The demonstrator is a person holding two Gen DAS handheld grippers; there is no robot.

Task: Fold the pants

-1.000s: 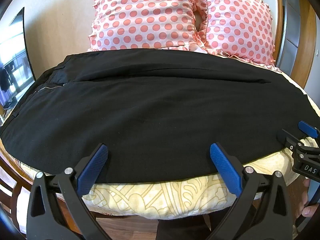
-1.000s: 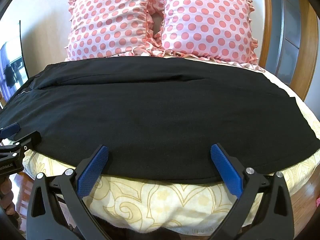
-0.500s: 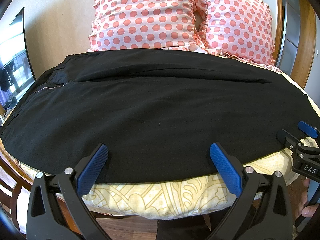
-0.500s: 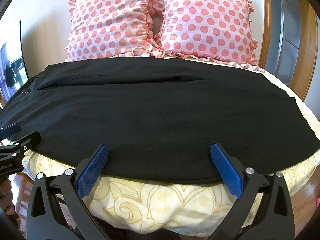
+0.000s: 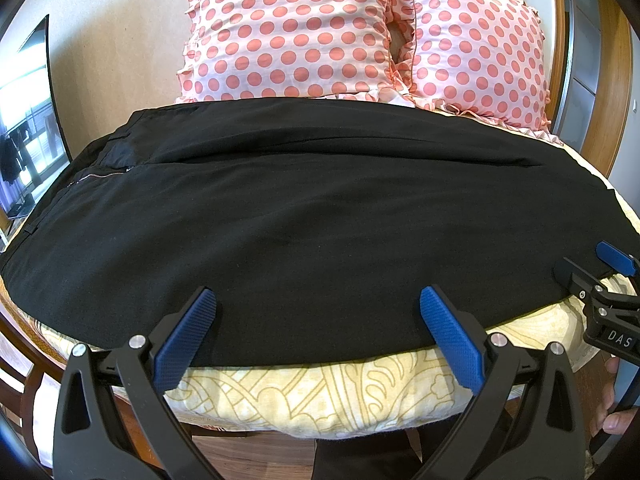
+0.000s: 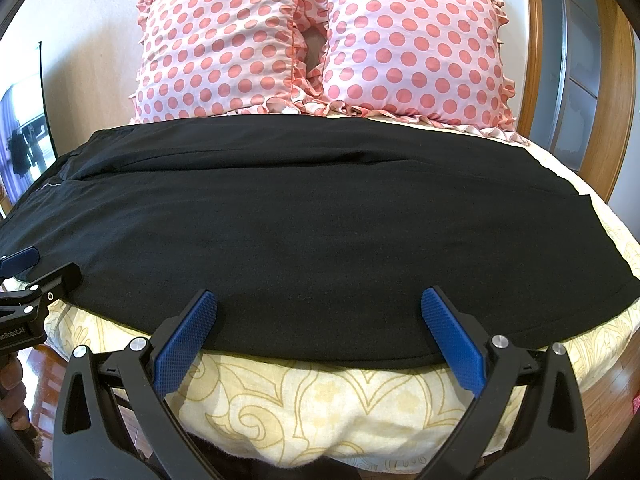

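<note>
While nothing is gripped yet, you have the bed (image 5: pixel 304 396) in front of you, its yellow patterned cover showing along the near edge, and two polka-dot pillows (image 6: pixel 320 40) propped at the far edge. Black pants (image 5: pixel 304 216) lie flat across it, long axis running left to right along the near edge; the waistband and zipper (image 5: pixel 100 176) sit toward the left edge, the leg hems toward the right edge.

Your left gripper (image 5: pixel 316 336) hangs over the near hem of the cloth, fingers wide apart, holding nothing. Your right gripper (image 6: pixel 318 336) is the same: spread, empty, poised at the near edge further toward the hems. Each one shows at the side of the other's view, so they stand side by side along that edge.

Judging from this layout, the first fold turns on that axis: your left is nearer the waist, your right nearer the hems, and the cloth lies just ahead of both.
</note>
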